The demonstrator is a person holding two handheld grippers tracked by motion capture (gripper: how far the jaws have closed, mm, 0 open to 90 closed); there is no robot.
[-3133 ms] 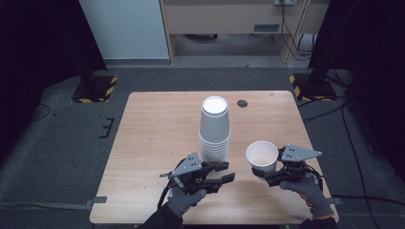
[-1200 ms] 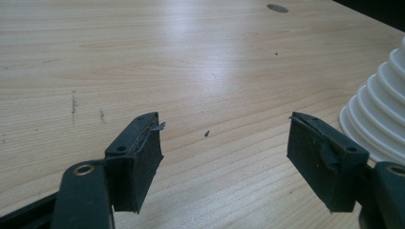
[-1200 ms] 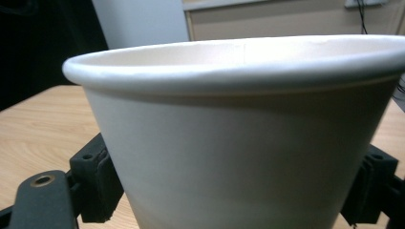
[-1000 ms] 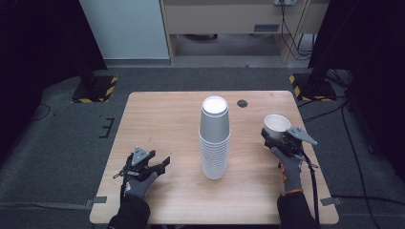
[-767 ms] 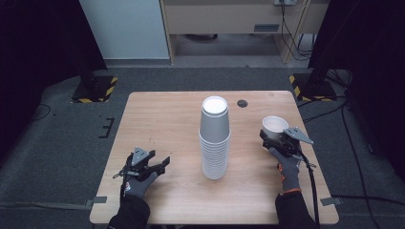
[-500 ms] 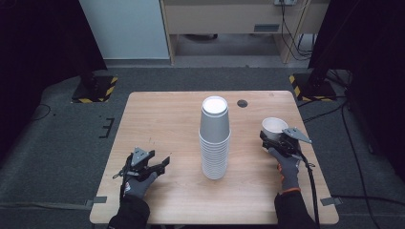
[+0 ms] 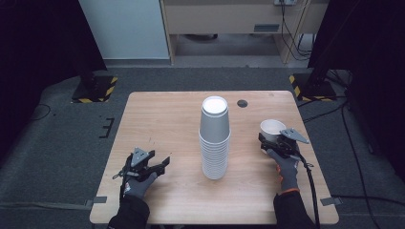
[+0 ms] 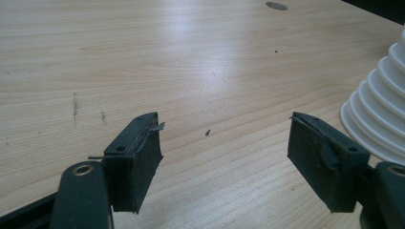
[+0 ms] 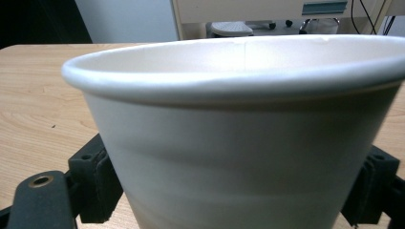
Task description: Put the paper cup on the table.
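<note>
The right gripper (image 7: 273, 139) sits near the right edge of the table (image 7: 162, 114), and its jaws are closed on a single white cup (image 7: 272, 129), which stands upright with its mouth up. In the right gripper view the cup (image 9: 239, 138) lies between the 2 black jaws, which press its wall from either side, low on the body and under the rolled rim. Whether the cup's base touches the wood cannot be told. The right hand (image 7: 285, 164) wears a grey glove, and a black cable trails back from the gripper toward the table's near edge. In the middle of the table stands a tall stack (image 7: 215, 138) of white cups, nested mouth down, well apart from the held cup. The left gripper (image 7: 160, 167) rests low at the near left part of the table, held by the gloved left hand (image 7: 138, 183), and points toward the stack. Its jaws stand apart with nothing between them; in the left gripper view bare wood shows in the gap of the gripper (image 8: 224, 143), and the stack's lower rims (image 8: 377, 119) lie just beside the right-hand jaw. A small dark disc (image 7: 242, 103) lies on the table beyond the stack.
</note>
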